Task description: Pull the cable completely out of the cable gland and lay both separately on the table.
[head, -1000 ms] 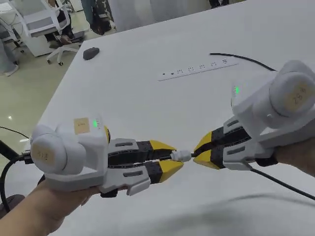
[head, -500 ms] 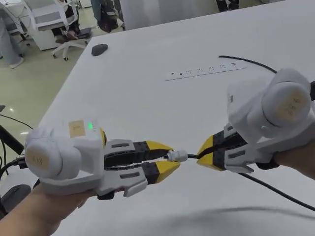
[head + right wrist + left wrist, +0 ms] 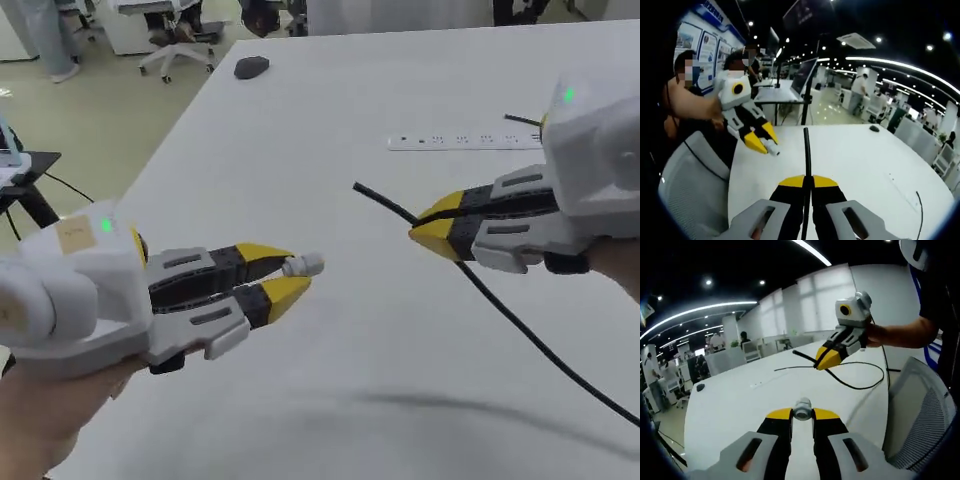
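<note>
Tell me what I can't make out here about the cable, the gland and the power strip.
The cable: its far end is cut off by the right edge of the head view.
The cable gland: its back part is hidden between the jaws of the left gripper, in the head view and the left gripper view.
The power strip: its right end is hidden behind the right gripper in the head view.

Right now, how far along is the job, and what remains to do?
Done: the cable is out of the cable gland, and its free end hangs clear of it. In hand: the left gripper is shut on the cable gland, the right gripper on the cable. Left: lay each down on the table, apart.
</note>
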The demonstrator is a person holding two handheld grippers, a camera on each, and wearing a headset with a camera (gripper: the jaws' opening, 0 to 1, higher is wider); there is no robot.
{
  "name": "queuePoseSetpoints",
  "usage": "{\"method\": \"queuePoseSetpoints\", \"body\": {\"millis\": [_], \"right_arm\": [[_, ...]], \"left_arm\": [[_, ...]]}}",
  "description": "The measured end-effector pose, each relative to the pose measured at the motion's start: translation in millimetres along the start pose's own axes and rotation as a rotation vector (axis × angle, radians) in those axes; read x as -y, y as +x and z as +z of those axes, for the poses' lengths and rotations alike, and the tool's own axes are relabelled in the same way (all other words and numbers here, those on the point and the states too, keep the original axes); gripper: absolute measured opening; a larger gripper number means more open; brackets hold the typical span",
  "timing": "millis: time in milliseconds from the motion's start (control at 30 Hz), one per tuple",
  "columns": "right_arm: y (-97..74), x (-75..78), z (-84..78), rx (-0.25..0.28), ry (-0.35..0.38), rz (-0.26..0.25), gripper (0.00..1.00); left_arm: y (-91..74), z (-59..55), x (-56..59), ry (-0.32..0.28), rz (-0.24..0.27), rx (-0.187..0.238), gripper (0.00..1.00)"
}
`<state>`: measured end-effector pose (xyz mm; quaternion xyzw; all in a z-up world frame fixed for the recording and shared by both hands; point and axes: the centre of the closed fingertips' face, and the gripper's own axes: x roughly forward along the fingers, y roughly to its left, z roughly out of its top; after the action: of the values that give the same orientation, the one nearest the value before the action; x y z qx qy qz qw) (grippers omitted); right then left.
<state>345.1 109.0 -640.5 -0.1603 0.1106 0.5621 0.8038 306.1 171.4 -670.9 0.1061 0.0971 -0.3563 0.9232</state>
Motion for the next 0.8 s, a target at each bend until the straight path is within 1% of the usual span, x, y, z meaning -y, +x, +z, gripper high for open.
{"method": "queuePoseSetpoints", "body": {"millis": [33, 67, 100, 133, 167, 200, 233, 267, 300, 333, 367, 400, 433, 467, 500, 533, 567, 600, 633, 667, 700, 733, 767, 800], "right_arm": [[6.9, 0.5, 4.1, 0.019, 0.001, -0.013, 0.00], [15.3, -2.0, 8.0, 0.036, 0.009, -0.007, 0.00], [27.5, -1.1, 9.3, 0.040, 0.023, -0.018, 0.00], [36.6, 0.6, 9.0, 0.034, 0.026, -0.031, 0.00], [44.9, 2.1, 10.3, 0.045, 0.057, -0.037, 0.00], [57.5, 0.9, 16.0, 0.085, 0.131, -0.028, 0.00], [65.3, 1.1, 17.0, 0.096, 0.151, -0.024, 0.00], [72.8, 2.6, 17.1, 0.101, 0.171, -0.027, 0.00], [84.6, 4.6, 14.7, 0.098, 0.168, -0.028, 0.00], [92.9, 4.2, 12.3, 0.092, 0.204, -0.025, 0.00], [104.9, 6.3, 7.7, 0.087, 0.239, -0.035, 0.00], [113.6, 4.7, 5.6, 0.093, 0.285, -0.019, 0.00], [126.0, 5.1, -0.7, 0.085, 0.352, -0.017, 0.00], [134.5, 6.3, -4.7, 0.076, 0.314, -0.016, 0.00], [143.2, 5.7, -9.5, 0.064, 0.313, -0.014, 0.00], [154.2, 0.9, -14.8, 0.058, 0.364, 0.012, 0.00], [161.5, -1.5, -17.2, 0.060, 0.413, 0.032, 0.00], [170.0, -0.1, -23.2, 0.053, 0.455, 0.025, 0.00], [175.7, 0.6, -26.7, 0.047, 0.445, 0.024, 0.00], [182.8, -0.2, -31.9, 0.037, 0.464, 0.025, 0.00], [187.9, -0.1, -35.1, 0.032, 0.459, 0.025, 0.00], [194.4, -1.0, -42.0, 0.016, 0.457, 0.025, 0.00], [198.3, -0.5, -47.4, 0.006, 0.474, 0.024, 0.00], [201.5, -1.5, -52.2, -0.003, 0.520, 0.026, 0.00]], "left_arm": [[-2.6, -3.5, -8.2, -0.015, 0.040, 0.016, 0.14], [-4.3, -7.9, -13.4, -0.022, 0.066, 0.014, 0.14], [-7.8, -22.3, -28.3, 0.003, 0.135, -0.036, 0.14], [-9.5, -31.1, -35.4, -0.021, 0.164, -0.051, 0.14], [-9.9, -35.6, -39.9, -0.075, 0.178, -0.034, 0.14], [-13.1, -39.9, -45.7, -0.112, 0.197, -0.011, 0.14], [-16.0, -45.0, -52.3, -0.130, 0.216, -0.012, 0.14], [-18.3, -51.9, -56.6, -0.162, 0.220, -0.014, 0.14], [-19.5, -54.8, -61.3, -0.153, 0.234, -0.012, 0.14], [-21.1, -58.9, -66.1, -0.147, 0.253, -0.017, 0.14], [-21.2, -63.0, -67.5, -0.150, 0.251, -0.024, 0.14], [-22.4, -68.6, -71.8, -0.153, 0.267, -0.030, 0.14], [-22.5, -71.6, -74.4, -0.157, 0.268, -0.029, 0.14], [-21.9, -78.2, -76.7, -0.175, 0.263, -0.041, 0.14], [-21.7, -82.6, -81.3, -0.169, 0.277, -0.044, 0.14], [-20.3, -91.3, -84.6, -0.167, 0.278, -0.067, 0.14], [-19.3, -98.5, -86.4, -0.158, 0.277, -0.090, 0.14], [-18.5, -107.0, -92.5, -0.128, 0.301, -0.115, 0.14], [-15.4, -111.6, -92.2, -0.142, 0.290, -0.120, 0.14], [-13.8, -114.6, -93.5, -0.151, 0.288, -0.118, 0.14], [-12.2, -118.2, -96.5, -0.159, 0.299, -0.112, 0.14], [-10.5, -121.5, -97.5, -0.171, 0.296, -0.117, 0.14], [-8.5, -124.9, -98.6, -0.176, 0.303, -0.119, 0.14], [-7.0, -127.1, -99.6, -0.178, 0.307, -0.121, 0.14]]}}
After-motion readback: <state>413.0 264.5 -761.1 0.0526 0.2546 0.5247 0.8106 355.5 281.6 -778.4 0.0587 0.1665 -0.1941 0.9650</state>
